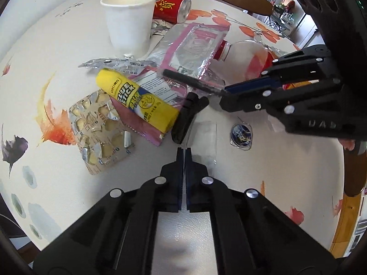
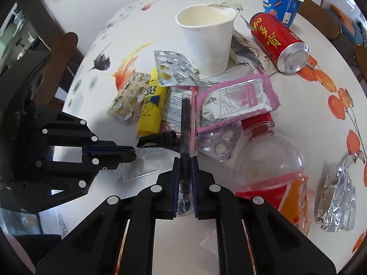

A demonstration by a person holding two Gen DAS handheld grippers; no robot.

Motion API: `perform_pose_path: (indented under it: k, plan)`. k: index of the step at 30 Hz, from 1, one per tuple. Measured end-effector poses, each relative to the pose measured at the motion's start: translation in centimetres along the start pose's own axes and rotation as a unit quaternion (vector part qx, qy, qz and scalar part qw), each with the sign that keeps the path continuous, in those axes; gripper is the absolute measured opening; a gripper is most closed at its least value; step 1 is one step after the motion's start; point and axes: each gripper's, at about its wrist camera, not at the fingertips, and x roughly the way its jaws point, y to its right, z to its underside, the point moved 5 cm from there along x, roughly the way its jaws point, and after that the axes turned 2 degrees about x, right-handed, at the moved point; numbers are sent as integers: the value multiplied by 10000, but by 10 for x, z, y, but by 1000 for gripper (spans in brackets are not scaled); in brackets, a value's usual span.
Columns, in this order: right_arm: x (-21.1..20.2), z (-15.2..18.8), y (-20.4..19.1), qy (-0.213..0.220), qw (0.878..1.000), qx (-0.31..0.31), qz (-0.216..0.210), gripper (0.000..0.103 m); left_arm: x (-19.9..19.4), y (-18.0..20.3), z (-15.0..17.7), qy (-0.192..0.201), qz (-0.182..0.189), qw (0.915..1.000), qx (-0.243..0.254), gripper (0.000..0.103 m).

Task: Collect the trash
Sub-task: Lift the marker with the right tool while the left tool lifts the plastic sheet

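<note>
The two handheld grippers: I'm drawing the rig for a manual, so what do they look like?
Both, the left gripper and the right gripper, are matte black plastic linkages with triangular cut-outs and round silver rivet heads at the joints. Dark blue pads line the inner faces of the narrow fingers. The right gripper's body carries faint embossed letters. No cables or sleeves show.

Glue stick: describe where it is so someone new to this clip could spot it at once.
Start at the white paper cup standing upright on the round table. Just in front of it, in the litter pile, the glue stick lies on its side beside a torn blister pack. It is the only bright yellow tube there, printed GLUE STICK.
</note>
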Motion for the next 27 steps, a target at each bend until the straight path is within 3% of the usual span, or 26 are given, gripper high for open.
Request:
perform_pose_path:
  k: [27]
  plan:
    - [-55, 25, -17, 253, 9984, 115, -490, 10, -60, -3, 17, 404, 95, 9990, -149, 0]
